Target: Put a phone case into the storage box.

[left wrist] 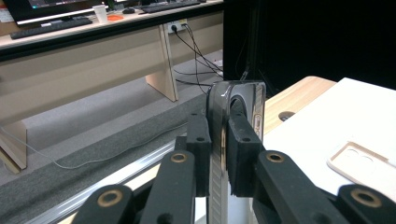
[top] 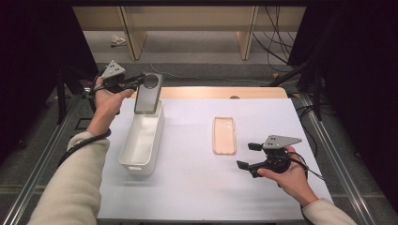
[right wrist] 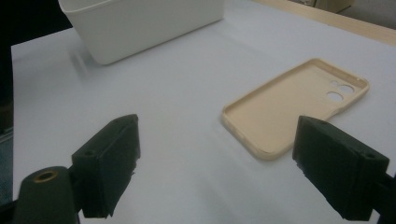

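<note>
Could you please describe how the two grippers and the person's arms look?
Both the left gripper and the right gripper are black, with blocky jaws, brass-coloured pins at the joints, a grey three-cornered plate on top, and a black cable trailing away. The person wears cream sleeves.

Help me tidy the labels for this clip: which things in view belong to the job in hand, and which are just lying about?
In the job:
- phone, clamped in the left hand-held gripper
- white bin beneath it
- beige phone case
- right hand-held gripper, open near the case

Lying about:
- cables on the floor
- keyboard, cup on the far desk
</note>
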Motion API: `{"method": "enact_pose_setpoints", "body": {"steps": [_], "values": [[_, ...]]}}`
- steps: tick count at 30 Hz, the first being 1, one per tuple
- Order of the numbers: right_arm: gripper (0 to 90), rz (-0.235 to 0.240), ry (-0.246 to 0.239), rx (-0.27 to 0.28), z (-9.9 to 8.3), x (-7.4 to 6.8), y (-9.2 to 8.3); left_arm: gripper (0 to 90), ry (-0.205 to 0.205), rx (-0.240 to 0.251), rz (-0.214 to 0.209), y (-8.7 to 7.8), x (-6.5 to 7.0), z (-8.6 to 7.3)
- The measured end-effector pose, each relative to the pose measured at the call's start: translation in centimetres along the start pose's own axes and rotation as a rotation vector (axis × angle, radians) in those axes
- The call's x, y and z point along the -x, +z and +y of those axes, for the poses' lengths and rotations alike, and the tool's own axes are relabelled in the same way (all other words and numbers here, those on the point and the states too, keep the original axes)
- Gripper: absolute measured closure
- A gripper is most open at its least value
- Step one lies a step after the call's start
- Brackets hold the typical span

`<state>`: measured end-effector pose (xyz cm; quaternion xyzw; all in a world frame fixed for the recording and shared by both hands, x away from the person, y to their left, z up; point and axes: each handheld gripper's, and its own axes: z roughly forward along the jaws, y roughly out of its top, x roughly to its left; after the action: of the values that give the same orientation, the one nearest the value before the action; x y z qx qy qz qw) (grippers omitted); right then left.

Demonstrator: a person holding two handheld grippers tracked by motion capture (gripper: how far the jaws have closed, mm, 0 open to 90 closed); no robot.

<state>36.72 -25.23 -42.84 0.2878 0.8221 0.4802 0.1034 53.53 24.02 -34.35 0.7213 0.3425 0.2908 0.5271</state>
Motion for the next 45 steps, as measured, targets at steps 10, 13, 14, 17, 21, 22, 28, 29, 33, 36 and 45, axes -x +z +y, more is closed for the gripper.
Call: {"method": "enact_pose_setpoints", "body": {"steps": [10,13,14,17,21,22,28,29,33,36,45], "values": [[16.0,0.001,0.002,-0.001,0.0,0.0,0.1,80.6,-0.005,-0.024,0.000,0.7,-0.2,-0.9],[16.0,-0.001,0.003,0.001,0.0,0.1,0.0,80.6,-0.007,-0.027,0.000,0.9,-0.2,-1.1],[16.0,0.000,0.003,0.001,0.0,0.0,0.0,80.6,-0.005,-0.029,0.002,0.9,-0.3,-1.2],[16.0,0.000,0.002,0.001,0.0,0.0,0.0,80.6,-0.011,-0.031,0.004,1.1,-0.3,-1.3],[16.0,0.000,0.002,0.001,0.0,0.0,0.0,80.6,-0.013,-0.035,0.002,1.2,-0.3,-1.5],[16.0,0.000,0.002,0.000,0.0,0.1,0.0,80.6,-0.012,-0.037,0.001,1.3,-0.3,-1.6],[16.0,0.002,0.002,0.001,0.0,0.0,0.0,80.6,-0.021,-0.043,0.000,1.6,-0.3,-2.1],[16.0,0.002,0.002,0.001,-0.1,0.0,0.0,80.6,-0.019,-0.047,-0.001,1.6,-0.3,-2.2],[16.0,0.002,0.002,0.002,-0.1,0.1,0.0,80.5,-0.017,-0.057,-0.002,1.8,-0.2,-2.5],[16.0,0.002,0.002,0.000,-0.1,0.0,0.1,80.5,-0.019,-0.063,-0.004,1.9,-0.2,-2.7],[16.0,0.004,0.001,-0.002,-0.1,0.0,0.1,80.4,-0.033,-0.073,0.001,2.2,-0.3,-3.4]]}}
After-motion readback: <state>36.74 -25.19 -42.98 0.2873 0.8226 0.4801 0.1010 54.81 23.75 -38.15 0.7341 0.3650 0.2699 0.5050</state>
